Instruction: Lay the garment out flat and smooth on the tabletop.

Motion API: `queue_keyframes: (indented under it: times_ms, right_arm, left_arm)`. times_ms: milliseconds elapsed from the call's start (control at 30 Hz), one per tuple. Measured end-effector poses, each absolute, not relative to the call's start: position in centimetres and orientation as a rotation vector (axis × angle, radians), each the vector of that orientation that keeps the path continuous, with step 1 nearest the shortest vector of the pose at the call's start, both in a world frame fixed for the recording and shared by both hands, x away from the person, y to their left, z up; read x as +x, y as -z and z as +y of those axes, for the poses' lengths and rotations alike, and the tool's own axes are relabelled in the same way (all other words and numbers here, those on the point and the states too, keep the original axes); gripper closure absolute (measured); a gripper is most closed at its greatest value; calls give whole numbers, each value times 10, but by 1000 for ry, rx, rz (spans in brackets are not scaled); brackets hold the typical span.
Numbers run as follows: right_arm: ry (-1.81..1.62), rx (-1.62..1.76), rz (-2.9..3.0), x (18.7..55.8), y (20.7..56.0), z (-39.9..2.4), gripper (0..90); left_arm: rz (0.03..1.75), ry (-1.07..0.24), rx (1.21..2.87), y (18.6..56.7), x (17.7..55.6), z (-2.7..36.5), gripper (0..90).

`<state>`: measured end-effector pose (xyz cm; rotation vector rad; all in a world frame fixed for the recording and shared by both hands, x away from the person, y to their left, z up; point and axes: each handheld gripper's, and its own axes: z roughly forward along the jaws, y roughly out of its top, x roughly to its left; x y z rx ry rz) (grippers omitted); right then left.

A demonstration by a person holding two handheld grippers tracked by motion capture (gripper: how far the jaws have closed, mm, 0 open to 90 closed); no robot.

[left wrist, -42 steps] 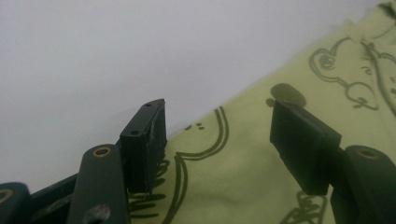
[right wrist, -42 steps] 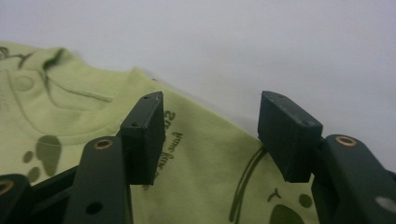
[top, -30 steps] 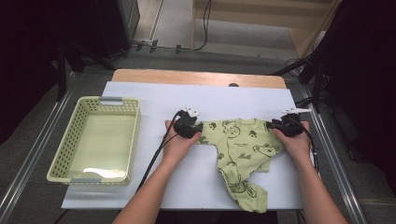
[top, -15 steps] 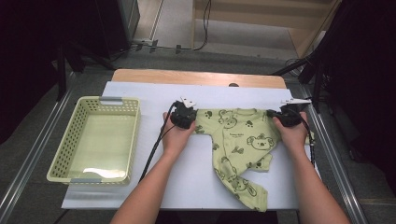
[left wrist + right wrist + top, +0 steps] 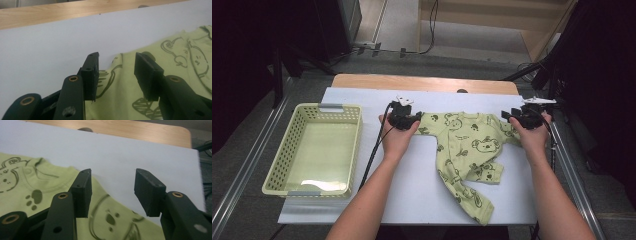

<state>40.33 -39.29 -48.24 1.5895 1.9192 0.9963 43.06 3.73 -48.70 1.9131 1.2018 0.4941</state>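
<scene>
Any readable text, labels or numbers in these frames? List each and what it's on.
None: no words, labels, brands or numbers can be read.
The green baby suit carries only drawn bears and paw prints, no lettering.
The yellow basket and the white table sheet are unmarked.

Bare white mat [image 5: 422, 185] between basket [image 5: 314, 147] and garment [image 5: 467, 150] leaves passage; the far edge seems clear.

Left tool [image 5: 411, 119] jaws just opened, right tool [image 5: 516, 117] likewise, both forearms reaching forward, well apart
</scene>
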Motion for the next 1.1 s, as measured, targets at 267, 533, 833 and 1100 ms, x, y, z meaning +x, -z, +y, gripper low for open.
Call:
queue_keyframes:
  times_ms: [267, 533, 833, 1100]
  right_arm:
    - [-872, 1645, 1879, 372, 499, -433, 469]
    - [-761, 1801, 1804, 358, 525, -452, 450]
    - [-774, 1790, 1800, 354, 525, -443, 862]
    - [-802, 1776, 1780, 357, 514, -458, 883]
  left_arm:
    - [1256, -473, 1924, 507, 425, 54, 599]
    - [1248, -469, 1948, 511, 421, 55, 636]
    - [1254, -502, 1989, 512, 420, 52, 887]
    - [1275, -605, 1997, 510, 422, 50, 896]
